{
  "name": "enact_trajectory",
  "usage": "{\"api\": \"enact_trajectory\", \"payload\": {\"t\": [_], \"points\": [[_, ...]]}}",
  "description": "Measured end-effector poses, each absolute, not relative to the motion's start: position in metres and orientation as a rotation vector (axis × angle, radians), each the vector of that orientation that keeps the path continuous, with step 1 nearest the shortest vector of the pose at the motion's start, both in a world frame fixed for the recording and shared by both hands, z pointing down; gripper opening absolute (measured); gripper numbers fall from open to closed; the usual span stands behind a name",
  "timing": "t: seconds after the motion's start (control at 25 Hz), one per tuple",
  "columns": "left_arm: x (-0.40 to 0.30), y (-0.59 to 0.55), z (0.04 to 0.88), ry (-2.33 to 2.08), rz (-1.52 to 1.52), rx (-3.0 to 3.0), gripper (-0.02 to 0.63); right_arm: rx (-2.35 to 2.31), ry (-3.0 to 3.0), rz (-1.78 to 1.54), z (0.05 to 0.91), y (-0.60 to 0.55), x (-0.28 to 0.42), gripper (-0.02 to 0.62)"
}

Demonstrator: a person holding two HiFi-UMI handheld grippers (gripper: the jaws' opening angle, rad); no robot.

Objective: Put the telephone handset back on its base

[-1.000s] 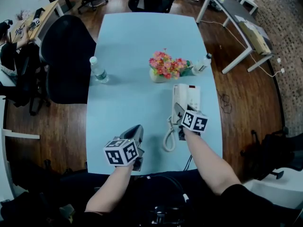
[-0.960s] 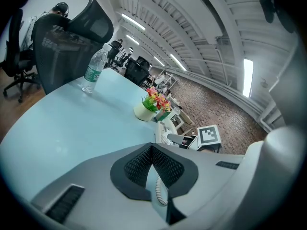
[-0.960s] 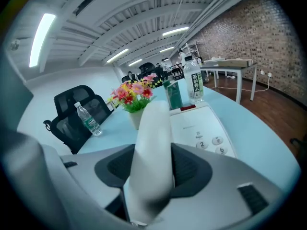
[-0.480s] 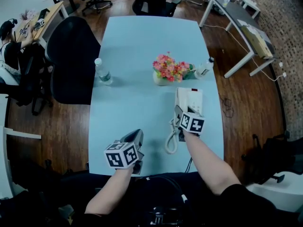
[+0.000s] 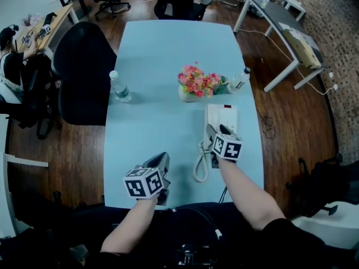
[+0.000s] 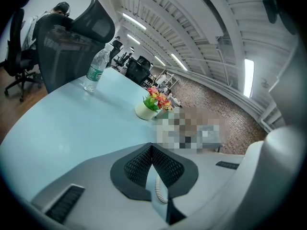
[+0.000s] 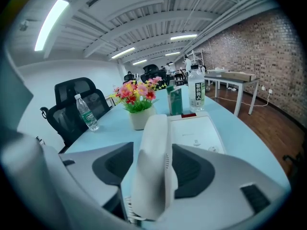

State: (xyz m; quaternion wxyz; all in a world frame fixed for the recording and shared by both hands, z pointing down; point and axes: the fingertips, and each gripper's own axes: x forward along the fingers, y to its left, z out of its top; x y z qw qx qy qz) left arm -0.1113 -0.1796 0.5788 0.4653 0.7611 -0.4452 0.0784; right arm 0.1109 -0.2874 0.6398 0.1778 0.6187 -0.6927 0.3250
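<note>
Hiding under the right gripper in the head view, the handset shows in the right gripper view, loose between just-opened jaws, along the left side of the base. Left gripper clenched, empty.

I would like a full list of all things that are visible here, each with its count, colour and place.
Table: 1, light blue, centre.
Base: 1, white, table's right side.
Handset: 1, white, on edge between the right tongs' jaws, left of the base's face.
Cord: 1, white, coiled, nearer than the base.
Flowers: 1 bunch, pink and red, in a white pot, mid-table.
Bottles: 2, clear, one at the left edge, one right of the flowers.
Carton: 1, green, beside the flowers.
Chair: 1, black, left of the table.
Desk: 1, white legs, far right.
Left tongs: 1, grey, shut, empty.
Right tongs: 1, grey, open; jaws have just been opening, pads clear of the handset.
</note>
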Motion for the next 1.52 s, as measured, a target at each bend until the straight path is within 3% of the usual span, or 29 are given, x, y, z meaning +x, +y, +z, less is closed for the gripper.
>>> {"api": "enact_trajectory", "payload": {"t": [0.2,0.32,0.4,0.44,0.48,0.92,1.52], "points": [[-0.108,-0.173,0.571,-1.099,0.195,1.880,-0.002,1.747,-2.016,0.937,0.622,-0.278,0.111,0.269],[-0.107,-0.168,0.566,-1.111,0.196,1.898,-0.002,1.731,-2.086,0.934,0.604,-0.271,0.107,0.215],[-0.105,-0.164,0.562,-1.117,0.192,1.908,-0.002,1.707,-2.145,0.947,0.591,-0.264,0.103,0.124],[-0.104,-0.161,0.561,-1.119,0.191,1.911,-0.002,1.685,-2.179,0.965,0.585,-0.259,0.099,0.032],[-0.103,-0.157,0.560,-1.121,0.190,1.913,-0.002,1.658,-2.216,0.988,0.579,-0.252,0.095,0.014],[-0.087,-0.103,0.543,-1.115,0.205,1.964,-0.002,1.458,-2.559,1.267,0.504,-0.142,0.090,0.014],[-0.032,-0.065,0.542,-0.978,0.294,2.053,-0.002,1.425,-2.526,1.397,0.523,-0.031,0.123,0.012]]}}
